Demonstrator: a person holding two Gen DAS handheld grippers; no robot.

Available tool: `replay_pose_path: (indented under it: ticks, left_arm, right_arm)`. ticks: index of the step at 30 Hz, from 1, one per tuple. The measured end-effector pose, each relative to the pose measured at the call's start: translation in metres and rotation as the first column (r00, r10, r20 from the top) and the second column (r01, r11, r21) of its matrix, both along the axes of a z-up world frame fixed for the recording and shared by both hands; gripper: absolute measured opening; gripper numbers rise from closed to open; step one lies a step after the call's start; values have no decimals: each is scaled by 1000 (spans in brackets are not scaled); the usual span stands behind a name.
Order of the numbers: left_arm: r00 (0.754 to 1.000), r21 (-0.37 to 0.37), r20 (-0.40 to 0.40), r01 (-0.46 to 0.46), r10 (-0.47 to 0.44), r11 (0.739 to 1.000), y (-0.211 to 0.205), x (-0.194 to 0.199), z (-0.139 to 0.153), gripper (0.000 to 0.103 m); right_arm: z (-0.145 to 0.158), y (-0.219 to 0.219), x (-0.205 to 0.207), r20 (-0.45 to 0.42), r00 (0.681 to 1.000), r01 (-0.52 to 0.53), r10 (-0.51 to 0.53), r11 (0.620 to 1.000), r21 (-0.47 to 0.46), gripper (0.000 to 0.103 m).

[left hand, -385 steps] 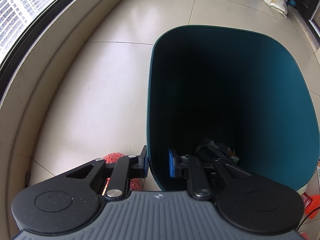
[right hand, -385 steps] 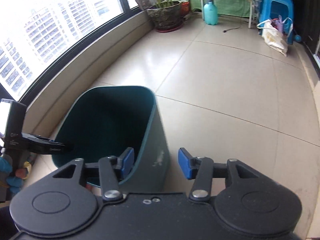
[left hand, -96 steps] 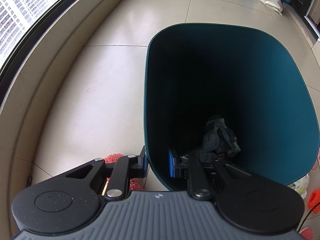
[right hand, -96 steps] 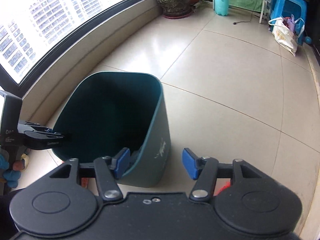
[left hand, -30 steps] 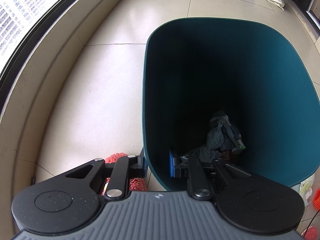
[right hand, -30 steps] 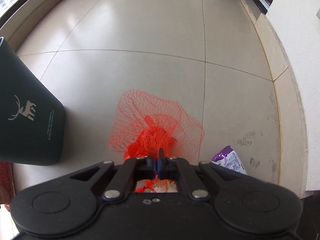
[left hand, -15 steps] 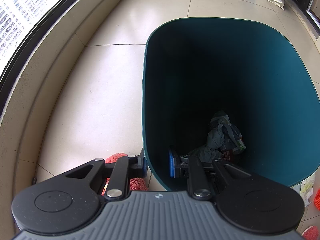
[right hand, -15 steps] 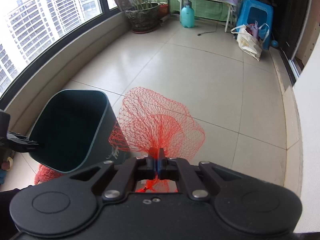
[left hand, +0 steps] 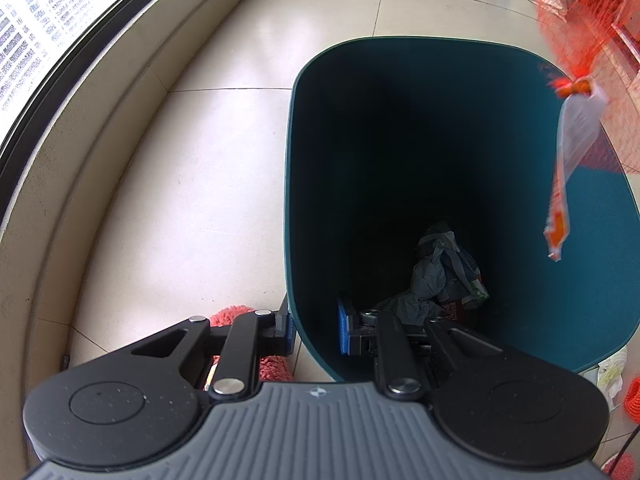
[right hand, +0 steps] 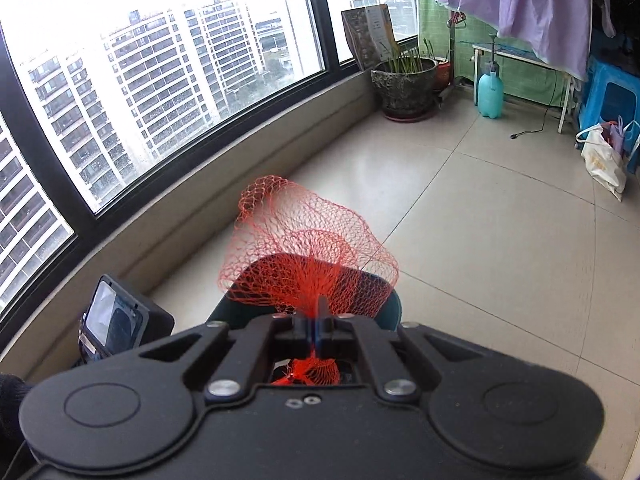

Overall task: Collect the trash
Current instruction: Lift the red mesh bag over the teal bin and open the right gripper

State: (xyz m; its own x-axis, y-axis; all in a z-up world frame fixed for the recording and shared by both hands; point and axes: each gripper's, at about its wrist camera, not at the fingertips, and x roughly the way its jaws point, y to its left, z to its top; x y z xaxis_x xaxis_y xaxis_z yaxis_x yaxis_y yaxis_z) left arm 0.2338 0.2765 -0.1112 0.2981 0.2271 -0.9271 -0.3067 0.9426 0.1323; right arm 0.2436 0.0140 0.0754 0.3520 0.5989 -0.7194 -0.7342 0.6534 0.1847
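Right gripper (right hand: 319,326) clamped on bunched red mesh bag (right hand: 308,248), netting fanning beyond fingertips; left gripper (left hand: 314,330) pinching teal bin (left hand: 592,216) wall

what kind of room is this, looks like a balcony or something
Most likely an enclosed high-rise apartment balcony: a curved window wall facing tower blocks, a potted plant by the sill, and laundry hanging above a tiled floor.
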Motion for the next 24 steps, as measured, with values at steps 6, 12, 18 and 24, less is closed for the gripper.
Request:
replay_pose_path:
  ticks: [6, 12, 18, 24]
  left_arm:
    - [1000, -3, 1, -1, 1, 1000, 1, 0, 1, 19]
    - [1000, -4, 3, 1, -1, 1000, 2, -1, 1, 19]
    - [1000, -6, 3, 0, 0, 1000, 2, -1, 1, 19]
    - [1000, -6, 4, -1, 1, 1000, 2, -2, 1, 19]
  right_arm:
    - [-62, 45, 7, -66, 998, -12, 6, 997, -81, 1]
    - [-125, 75, 13, -136, 991, -36, 11, 983, -179, 1]
    - [-168, 90, 15, -160, 987, -26, -16, 966, -256, 9]
    - [-191, 97, 19, -195, 980, -19, -42, 954, -300, 18]
